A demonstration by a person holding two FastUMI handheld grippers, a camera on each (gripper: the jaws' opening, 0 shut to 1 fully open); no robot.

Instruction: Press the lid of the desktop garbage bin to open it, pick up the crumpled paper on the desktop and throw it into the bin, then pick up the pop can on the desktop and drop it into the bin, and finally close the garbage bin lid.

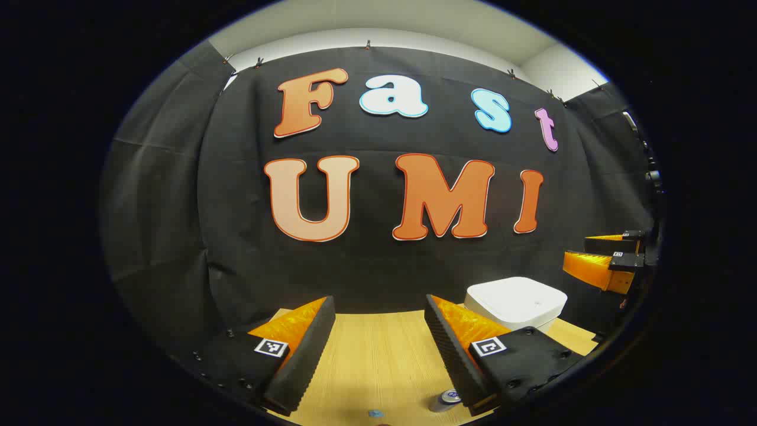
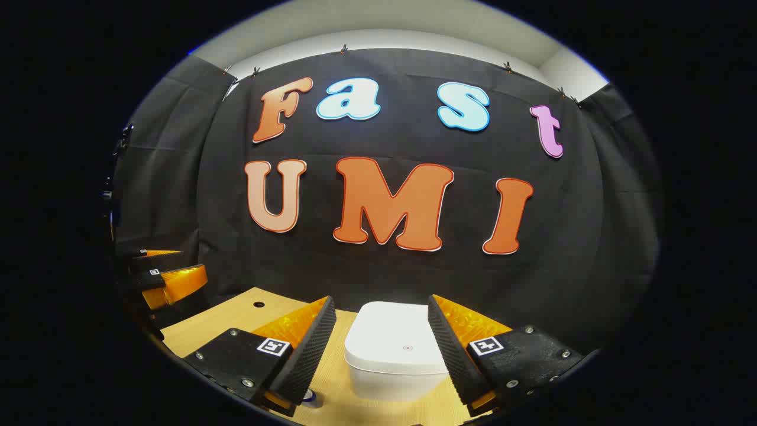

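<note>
The white garbage bin (image 2: 397, 355) stands on the wooden bench (image 1: 378, 361) near the black cloth wall, its lid (image 2: 402, 340) lying flat and shut. That fits either end of the job: a bin waiting to be pressed open, or one closed again after the rubbish went in. The lid looks like smooth, stiff plastic, so a fingertip pressing down on its flat top should serve better than any pinch. The bin itself is probably light and could slide on the smooth wood.

The pop can (image 1: 445, 401) stands upright at the near edge of the left gripper view, just beside one finger of the left tongs (image 1: 378, 355). It is thin metal, likely light, slick and easily dented, best taken across its round side. The crumpled paper cannot be made out.

Both tongs stand wide open and hold nothing. The right tongs (image 2: 381, 349) hang in front of the bin, which appears between their fingers. From there the left tongs sit well off to the side. A small dark hole (image 2: 258, 305) marks the bench. Nothing stands between either tongs and the bin.
</note>
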